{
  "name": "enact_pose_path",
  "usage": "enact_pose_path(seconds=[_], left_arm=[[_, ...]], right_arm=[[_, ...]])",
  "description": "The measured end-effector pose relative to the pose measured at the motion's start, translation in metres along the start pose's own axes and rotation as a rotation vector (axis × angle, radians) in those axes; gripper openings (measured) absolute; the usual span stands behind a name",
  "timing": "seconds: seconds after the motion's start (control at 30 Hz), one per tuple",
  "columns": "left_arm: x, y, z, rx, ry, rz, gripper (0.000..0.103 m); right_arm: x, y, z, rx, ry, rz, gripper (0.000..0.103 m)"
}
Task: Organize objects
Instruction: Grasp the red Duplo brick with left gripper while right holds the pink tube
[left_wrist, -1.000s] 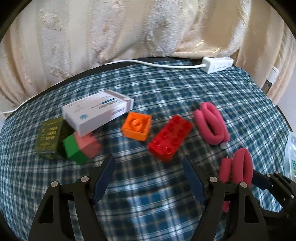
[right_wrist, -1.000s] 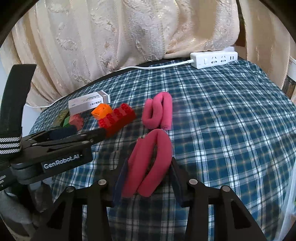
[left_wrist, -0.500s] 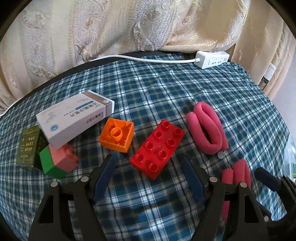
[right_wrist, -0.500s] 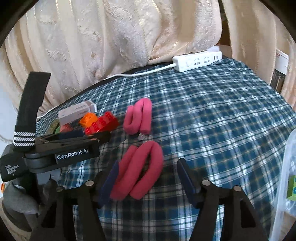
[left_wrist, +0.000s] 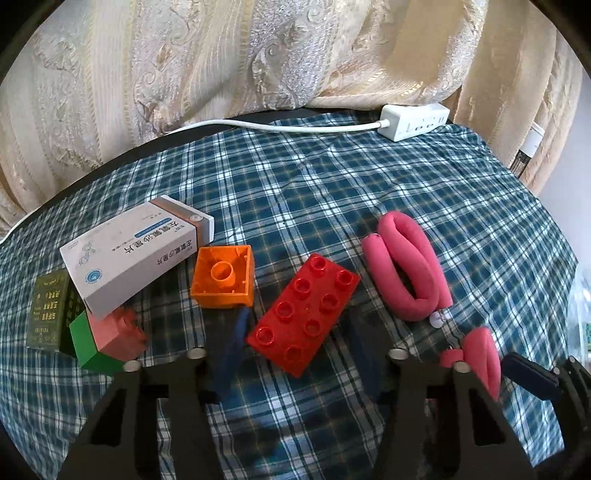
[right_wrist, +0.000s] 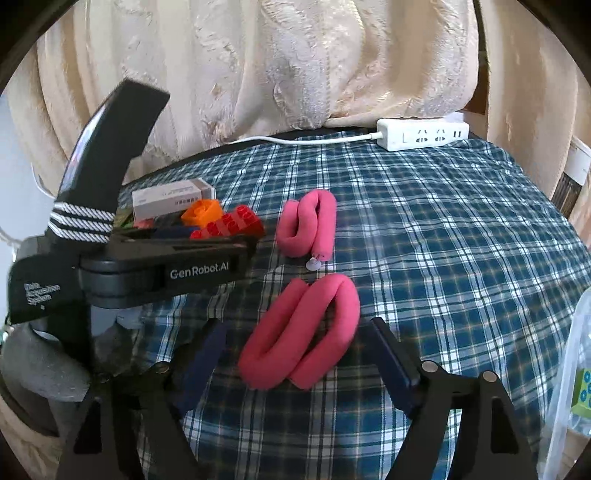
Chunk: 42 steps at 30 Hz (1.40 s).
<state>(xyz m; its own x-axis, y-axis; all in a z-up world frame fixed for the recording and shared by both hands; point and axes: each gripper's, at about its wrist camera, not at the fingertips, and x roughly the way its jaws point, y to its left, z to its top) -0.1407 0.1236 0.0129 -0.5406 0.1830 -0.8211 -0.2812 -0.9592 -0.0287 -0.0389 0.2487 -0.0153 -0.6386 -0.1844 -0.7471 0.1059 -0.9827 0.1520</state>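
My left gripper (left_wrist: 299, 350) is open, its fingers either side of the near end of a red eight-stud brick (left_wrist: 304, 314) lying on the checked cloth. An orange brick (left_wrist: 225, 277) lies just left of it, then a white medicine box (left_wrist: 136, 254), a green-and-pink block (left_wrist: 107, 339) and a dark green box (left_wrist: 48, 310). My right gripper (right_wrist: 299, 354) is open around a folded pink foam roller (right_wrist: 303, 336), not touching it. A second pink roller (right_wrist: 308, 227) lies farther back; it also shows in the left wrist view (left_wrist: 406, 269).
A white power strip (right_wrist: 423, 134) with its cable lies at the table's far edge before cream curtains. A clear plastic bag (right_wrist: 576, 373) sits at the right edge. The left gripper's body (right_wrist: 147, 266) is close on the left of the right gripper.
My left gripper moved forward until its fingers flank the red brick. My right gripper opened and let go of the near pink roller, which now rests on the cloth.
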Motion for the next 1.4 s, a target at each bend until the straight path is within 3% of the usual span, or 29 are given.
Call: enact_pose_path(seconds=[0.17,0.33,0.7,1.03,1.4], left_arm=[[-0.005,0.001,-0.002,-0.010,0.003,-0.032,0.037],[-0.017,-0.002,-0.004,-0.009,-0.017,-0.041,0.033],[-0.034,-0.007,-0.006,-0.011,-0.042,-0.042,0.033],[-0.048,-0.013,-0.011,0.000,-0.070,-0.028,0.033],[-0.071,-0.020,-0.015,-0.003,-0.103,-0.041,0.033]], right_arm=[[0.005,0.004,0.000,-0.023,0.026,-0.017,0.081],[0.005,0.007,-0.001,-0.043,0.032,-0.052,0.068],[0.000,-0.005,-0.001,0.025,0.007,-0.009,0.064],[-0.012,-0.010,-0.003,0.045,-0.040,-0.031,0.064],[-0.059,-0.034,-0.004,0.117,-0.140,-0.042,0.064]])
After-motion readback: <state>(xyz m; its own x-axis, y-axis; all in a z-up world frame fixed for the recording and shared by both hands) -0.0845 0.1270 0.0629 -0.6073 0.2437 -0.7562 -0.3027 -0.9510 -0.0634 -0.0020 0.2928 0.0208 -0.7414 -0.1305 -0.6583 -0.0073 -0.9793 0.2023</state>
